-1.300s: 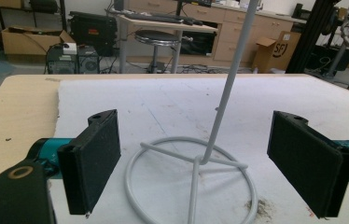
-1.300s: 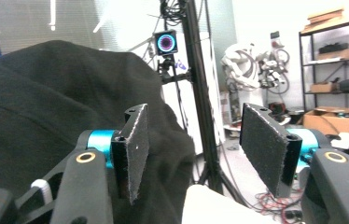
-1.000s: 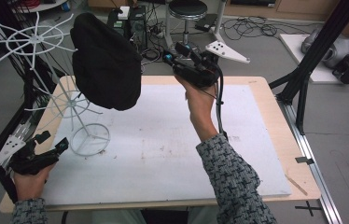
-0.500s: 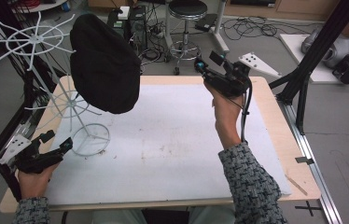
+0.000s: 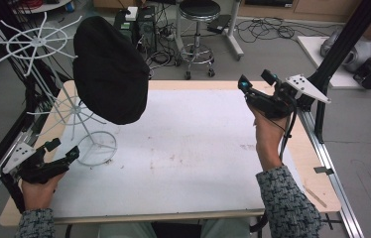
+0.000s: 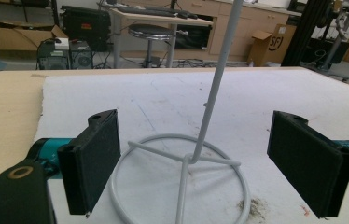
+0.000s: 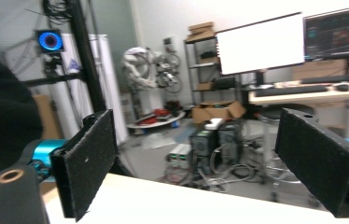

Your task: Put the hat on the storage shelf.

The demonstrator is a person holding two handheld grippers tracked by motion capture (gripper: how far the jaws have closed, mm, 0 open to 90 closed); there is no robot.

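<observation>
Two claws are in play, and both stand released with nothing between their pads. Your left claw (image 5: 62, 153) sits low at the near-left corner of the bench (image 5: 198, 163), its jaws spread on either side of the white wire stand (image 6: 196, 154), aimed at the ring-shaped base and the thin upright rod. Your right claw (image 5: 258, 89) is raised over the far right part of the bench, well apart from the stand, pointing out toward the room.

The black hat (image 5: 110, 69) hangs on top of the stand, above the bench's left side; its dark edge also shows in the right gripper view (image 7: 2, 116). It looks soft and light, likely to sag and fold once lifted, so take it by the lower rim, where the cloth hangs free, rather than the rounded crown. The stand seems light and springy, and it may tip or slide if the hat drags; pinching the rod just above the base should steady it.

Little writing can be read: a cardboard box (image 6: 265, 46) beyond the bench carries the letters "SF".
</observation>
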